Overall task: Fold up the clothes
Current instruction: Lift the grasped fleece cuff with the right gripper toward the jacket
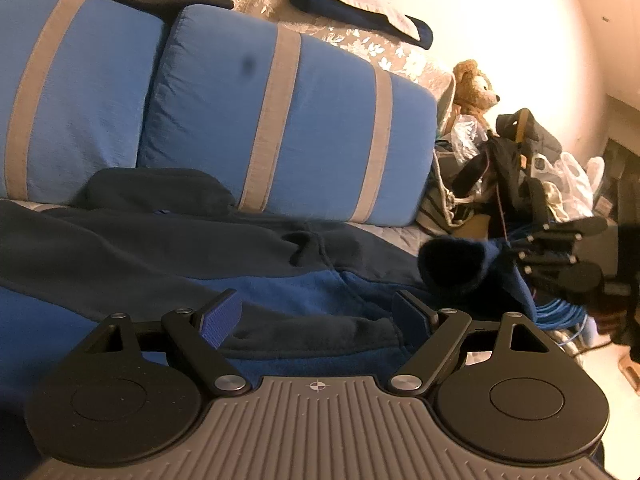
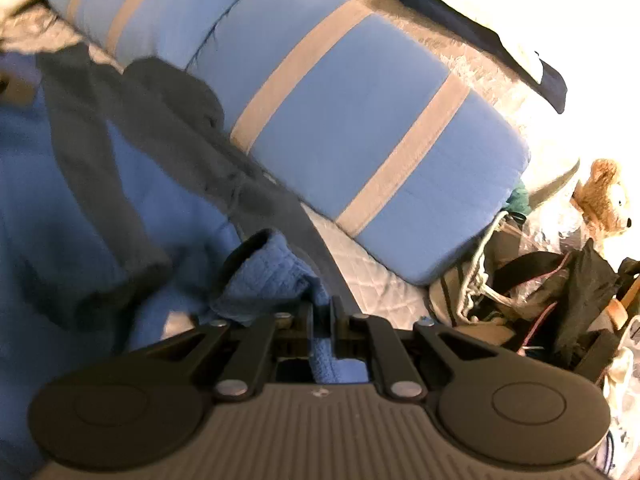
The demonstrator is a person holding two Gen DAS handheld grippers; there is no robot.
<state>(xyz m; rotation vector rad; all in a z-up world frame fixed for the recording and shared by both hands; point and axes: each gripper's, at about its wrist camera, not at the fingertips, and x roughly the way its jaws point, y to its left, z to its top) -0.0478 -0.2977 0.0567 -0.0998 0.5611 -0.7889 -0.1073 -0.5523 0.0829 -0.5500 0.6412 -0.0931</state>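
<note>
A blue and dark grey hoodie (image 1: 160, 248) lies spread on the seat of a sofa, and it fills the left of the right wrist view (image 2: 80, 184). My left gripper (image 1: 316, 312) hangs open just above it, with a dark sleeve (image 1: 312, 332) lying between the fingers, which do not touch it. My right gripper (image 2: 322, 320) is shut on the blue fabric of the other sleeve (image 2: 264, 272) and holds it lifted off the seat. In the left wrist view the right gripper (image 1: 516, 256) shows at the right with the dark cuff (image 1: 452, 264) hanging from it.
Two blue cushions with grey stripes (image 1: 280, 120) lean along the back of the sofa. A white quilted seat cover (image 2: 372, 280) shows beside the hoodie. At the right end are a teddy bear (image 1: 476, 88), piled bags (image 1: 520, 168) and a coiled blue cable (image 1: 560, 312).
</note>
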